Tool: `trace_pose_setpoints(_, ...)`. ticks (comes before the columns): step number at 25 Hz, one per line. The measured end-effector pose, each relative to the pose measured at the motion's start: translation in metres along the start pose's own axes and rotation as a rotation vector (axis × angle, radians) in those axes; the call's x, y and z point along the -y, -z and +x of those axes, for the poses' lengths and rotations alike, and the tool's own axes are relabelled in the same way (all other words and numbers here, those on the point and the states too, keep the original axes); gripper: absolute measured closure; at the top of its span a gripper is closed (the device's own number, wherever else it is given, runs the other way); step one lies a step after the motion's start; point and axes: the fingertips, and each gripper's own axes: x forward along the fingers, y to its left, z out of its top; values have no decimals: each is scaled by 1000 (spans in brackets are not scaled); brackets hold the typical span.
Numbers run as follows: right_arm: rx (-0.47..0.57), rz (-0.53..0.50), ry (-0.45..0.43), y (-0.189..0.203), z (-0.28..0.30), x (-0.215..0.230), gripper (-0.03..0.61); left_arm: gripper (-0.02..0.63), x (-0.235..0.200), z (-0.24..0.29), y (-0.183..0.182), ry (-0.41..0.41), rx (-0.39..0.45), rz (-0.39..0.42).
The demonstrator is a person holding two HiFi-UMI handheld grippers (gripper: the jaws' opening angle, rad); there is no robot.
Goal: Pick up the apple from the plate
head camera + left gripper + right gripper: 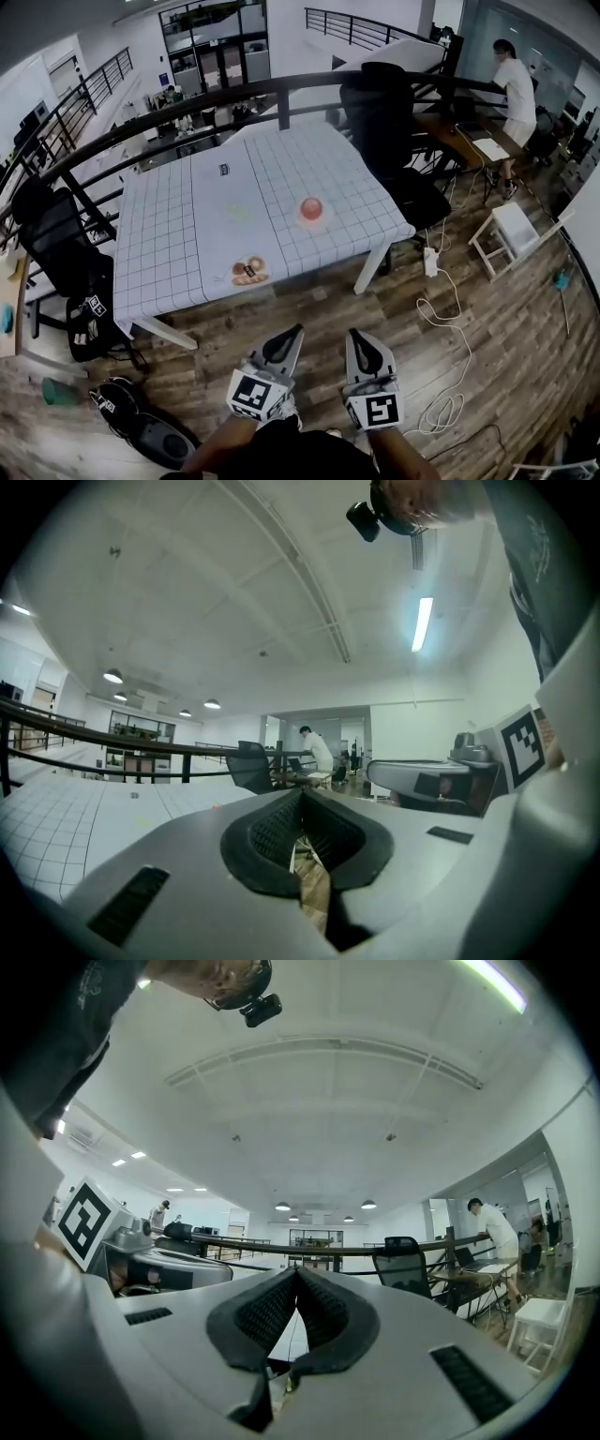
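Observation:
A red apple [311,208] sits on a small white plate [312,224] on the table with the checked cloth [178,244], right of its middle. Both grippers are held low over the wooden floor, well short of the table's near edge. My left gripper [298,330] points toward the table with its jaws shut and nothing between them; in the left gripper view its tips [302,792] meet. My right gripper [353,334] is beside it, also shut and empty, its tips [297,1273] touching in the right gripper view.
A second plate with brown food [249,272] lies near the table's front edge. A black office chair [384,122] stands at the far right of the table. White cables [441,309] and a power strip lie on the floor at right. Bags [131,422] lie at the lower left. A person [514,89] stands at a desk, far right.

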Motion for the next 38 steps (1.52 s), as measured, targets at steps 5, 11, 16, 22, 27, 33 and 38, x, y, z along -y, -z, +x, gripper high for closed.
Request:
trace_pose_setpoints(5, -14, -21, 3, 5, 43, -5, 554, 594, -41, 8, -4, -3, 5, 6)
trace_pose_setpoints(11, -22, -25, 22, 7, 75, -14, 555, 594, -71, 12, -4, 17, 19, 1)
trace_pose_setpoints(16, -25, -5, 49, 6, 85, -10, 554, 594, -94, 19, -9, 21, 40, -6)
trace_pose_setpoints(22, -20, 35, 66, 11, 107, 14, 555, 594, -116, 37, -2, -23, 22, -19)
trace_pose_setpoints(27, -12, 35, 41, 20, 134, 40, 555, 594, -124, 72, 1, -44, 10, -15)
trace_pose_setpoints(33, -21, 19, -20, 29, 170, 76, 555, 594, -132, 127, -5, -50, 2, -26)
trace_pose_setpoints(38, -16, 13, -49, 31, 197, 106, 555, 594, -140, 165, -6, -67, 0, -30)
